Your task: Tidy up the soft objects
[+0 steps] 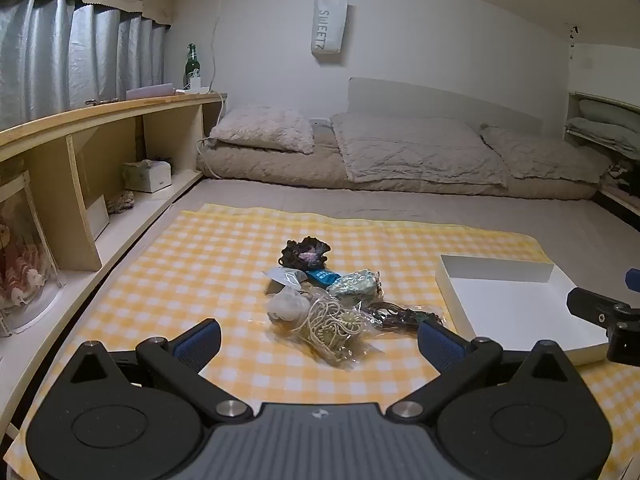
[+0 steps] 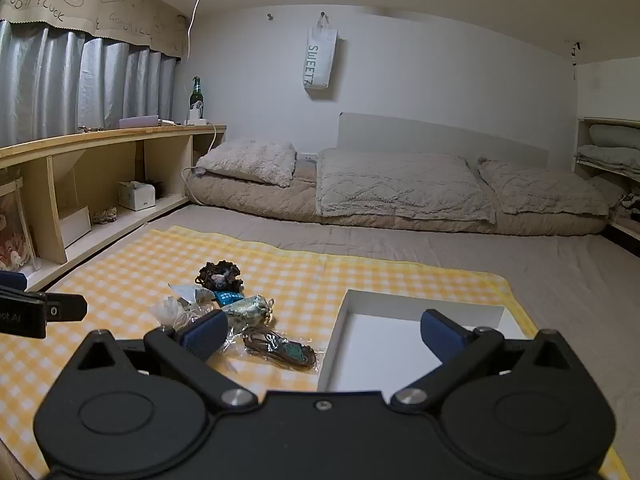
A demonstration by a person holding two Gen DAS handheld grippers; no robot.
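A pile of small soft objects lies on a yellow checked cloth [image 1: 200, 248]: a dark scrunchie [image 1: 305, 253], a teal pouch [image 1: 354, 286], a white fluffy piece [image 1: 286, 304], a bagged cream cord [image 1: 332, 330] and a bagged dark strap [image 1: 404, 314]. An empty white box [image 1: 520, 312] sits to the right of the pile. My left gripper [image 1: 318, 342] is open just before the pile. My right gripper [image 2: 322, 334] is open, between the pile [image 2: 248, 308] and the box [image 2: 384, 352]. The dark strap [image 2: 280, 350] lies just ahead of it.
A wooden shelf unit [image 1: 100, 140] with a tissue box [image 1: 148, 176] runs along the left. Folded bedding and pillows [image 1: 400, 156] lie against the far wall. A green bottle [image 1: 192, 64] stands on the shelf top. A paper bag [image 1: 329, 20] hangs on the wall.
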